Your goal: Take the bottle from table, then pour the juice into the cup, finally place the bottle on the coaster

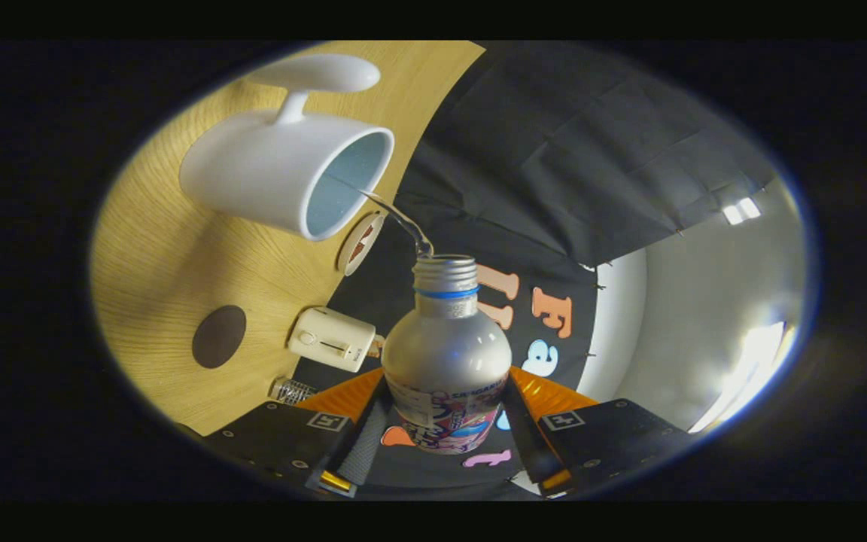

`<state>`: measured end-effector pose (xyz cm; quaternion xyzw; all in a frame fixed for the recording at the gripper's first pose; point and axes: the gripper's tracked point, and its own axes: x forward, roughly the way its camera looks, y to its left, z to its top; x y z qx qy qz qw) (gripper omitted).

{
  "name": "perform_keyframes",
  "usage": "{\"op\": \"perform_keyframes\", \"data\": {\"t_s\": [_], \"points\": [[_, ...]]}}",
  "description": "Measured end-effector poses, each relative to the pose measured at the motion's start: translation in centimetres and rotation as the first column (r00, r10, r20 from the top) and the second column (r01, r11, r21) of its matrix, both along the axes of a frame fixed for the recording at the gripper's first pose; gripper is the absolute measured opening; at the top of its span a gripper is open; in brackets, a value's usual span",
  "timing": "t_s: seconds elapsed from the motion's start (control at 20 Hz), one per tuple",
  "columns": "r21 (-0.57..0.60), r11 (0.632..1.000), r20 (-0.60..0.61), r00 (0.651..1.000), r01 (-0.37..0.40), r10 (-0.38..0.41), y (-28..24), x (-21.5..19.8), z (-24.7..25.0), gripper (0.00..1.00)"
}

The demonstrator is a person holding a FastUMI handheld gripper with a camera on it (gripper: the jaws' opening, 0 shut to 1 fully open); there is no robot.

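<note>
Pour is underway. Gripper [445,444] is clamping the bottle [446,361] low on its body, both fingers pressing its sides, and the whole rig is rolled over so the table [170,263] is reading as tilted. Cap is off; a thin stream [400,218] is running from the neck into the cup [283,177] — landing just inside the rim, so margin there looks slim. Pickup is done, pouring is in progress, placing is left. Two candidate coasters: a pale disc [360,242] just beyond the cup and a dark disc [219,336] on bare wood — can't tell which is meant. A small cream device [332,339] and a glinting clear object [292,390] are sitting near the table edge beside the dark disc, crowding that side. Bare wood between cup and dark disc looks open for set-down.
</note>
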<state>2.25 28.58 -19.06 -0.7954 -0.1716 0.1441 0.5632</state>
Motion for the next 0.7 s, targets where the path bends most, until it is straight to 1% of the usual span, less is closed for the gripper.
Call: {"op": "perform_keyframes", "data": {"t_s": [0.7], "points": [[-0.069, 0.997, 0.016, 0.999, -0.043, 0.044, 0.9, -0.02, -0.16, 0.77]]}}
